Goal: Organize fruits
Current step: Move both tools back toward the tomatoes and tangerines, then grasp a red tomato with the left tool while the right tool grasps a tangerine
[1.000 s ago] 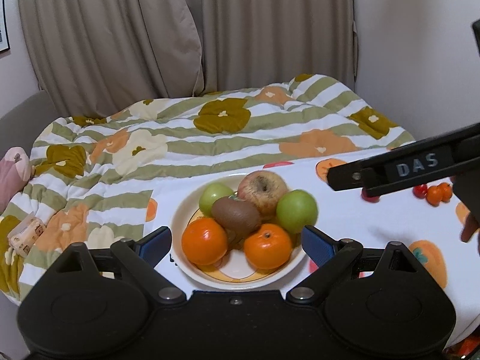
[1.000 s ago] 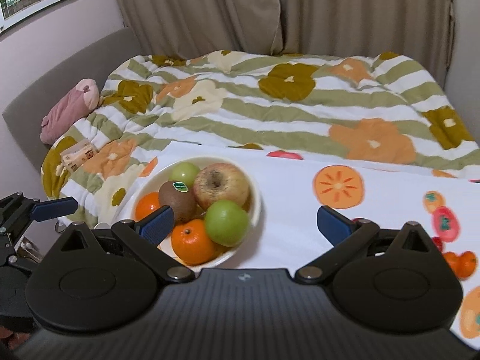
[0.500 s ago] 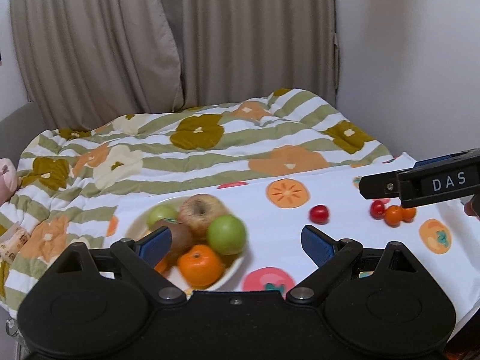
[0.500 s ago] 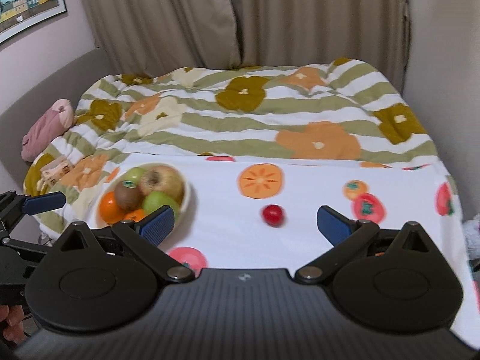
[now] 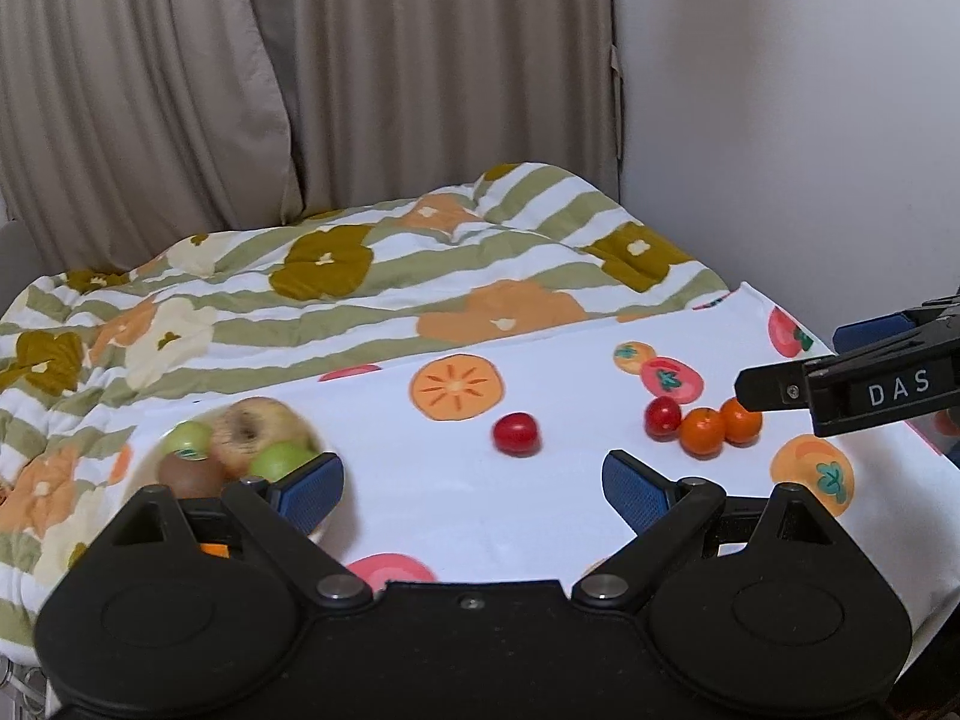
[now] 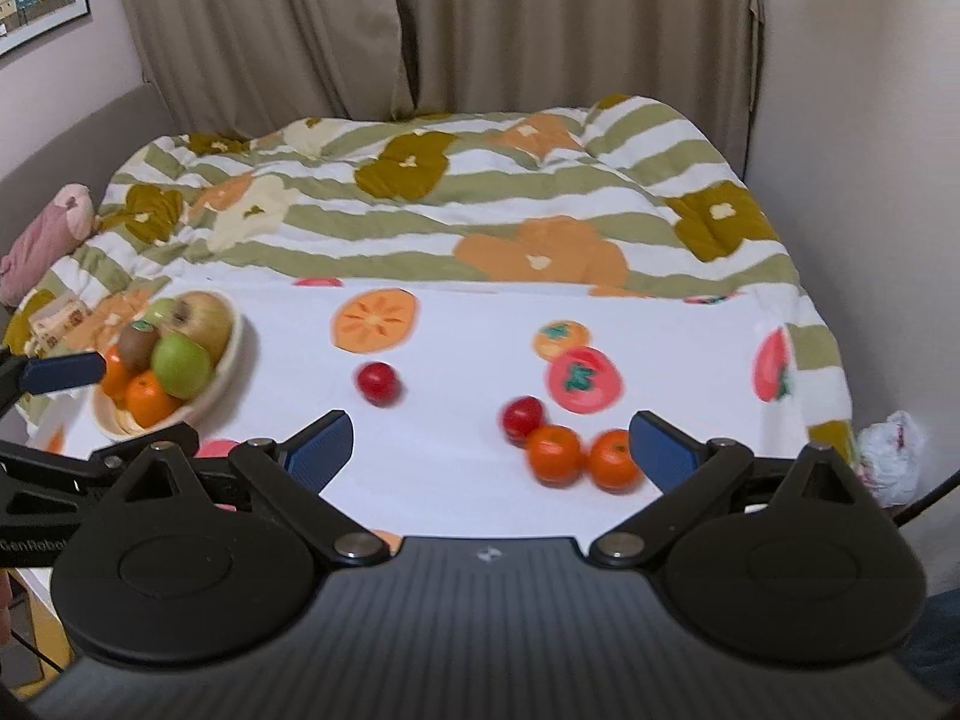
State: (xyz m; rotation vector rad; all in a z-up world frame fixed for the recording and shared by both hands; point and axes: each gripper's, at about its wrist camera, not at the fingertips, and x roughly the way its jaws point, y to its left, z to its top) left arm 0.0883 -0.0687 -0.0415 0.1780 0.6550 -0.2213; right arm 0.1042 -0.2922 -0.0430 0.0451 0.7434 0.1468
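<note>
While both claws hang above the near edge of the table (image 6: 456,468), each is spread wide with nothing between its blue pads. The left claw (image 5: 473,483) frames a bare stretch of white cloth, and a lone red fruit (image 5: 515,433) lies just beyond its gap; its left pad overlaps the rim of the bowl (image 5: 329,516) at the table's left side. The right claw (image 6: 491,443) sits over the right part of the table, and a cluster lies inside its spread: a second red fruit (image 6: 522,415) touching one orange (image 6: 554,455), with another orange (image 6: 613,459) just beside it, next to the right pad. In the left view the same cluster shows as red fruit (image 5: 663,417) and oranges (image 5: 702,432) (image 5: 739,420), with the right claw's black finger, marked DAS, reaching in above them. The lone red fruit (image 6: 376,381) lies alone between cluster and bowl (image 6: 231,354). The bowl holds a pale apple (image 6: 201,319), a green apple (image 6: 181,365), a kiwi (image 6: 138,345), more oranges and another green fruit at the back. The cloth is printed with flat fruit shapes. Behind the table lies a bed with a striped, flowered quilt (image 6: 456,204), then curtains (image 6: 432,24).
</note>
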